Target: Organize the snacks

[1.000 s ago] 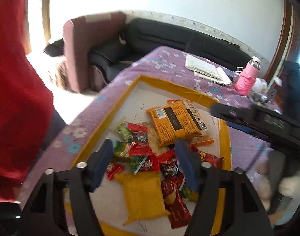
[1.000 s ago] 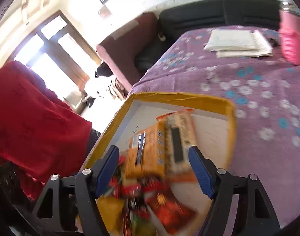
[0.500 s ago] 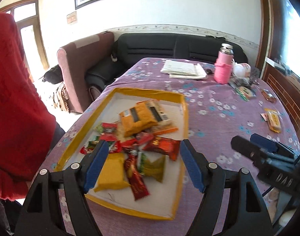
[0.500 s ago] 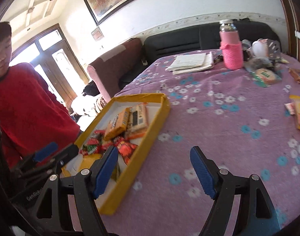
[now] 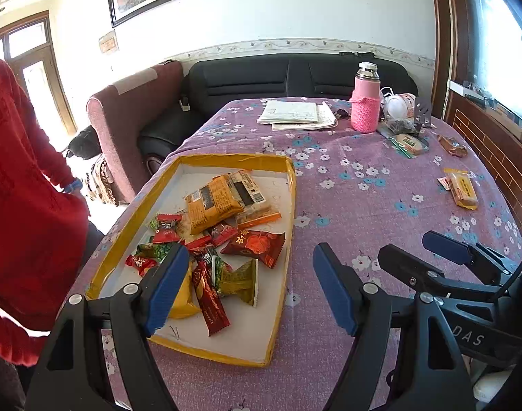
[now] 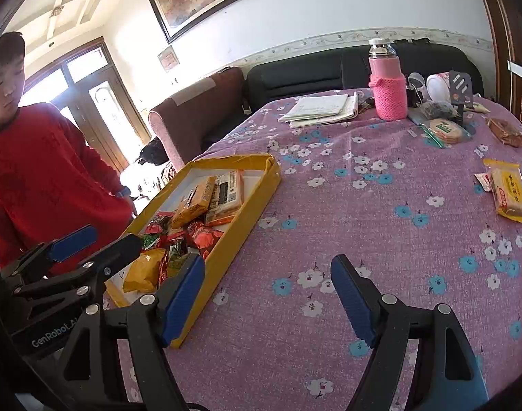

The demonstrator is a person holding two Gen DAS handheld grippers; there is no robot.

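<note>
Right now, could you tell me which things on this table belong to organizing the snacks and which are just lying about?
Belongs to the job:
- yellow tray
- snack packets piled in it
- loose yellow snack pack
- round cracker packet

Just lying about:
- pink flask
- stack of papers
- floral tablecloth

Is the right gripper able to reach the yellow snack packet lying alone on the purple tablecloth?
Probably yes: the right gripper is open and empty, and only bare tablecloth lies before the yellow snack packet.
</note>
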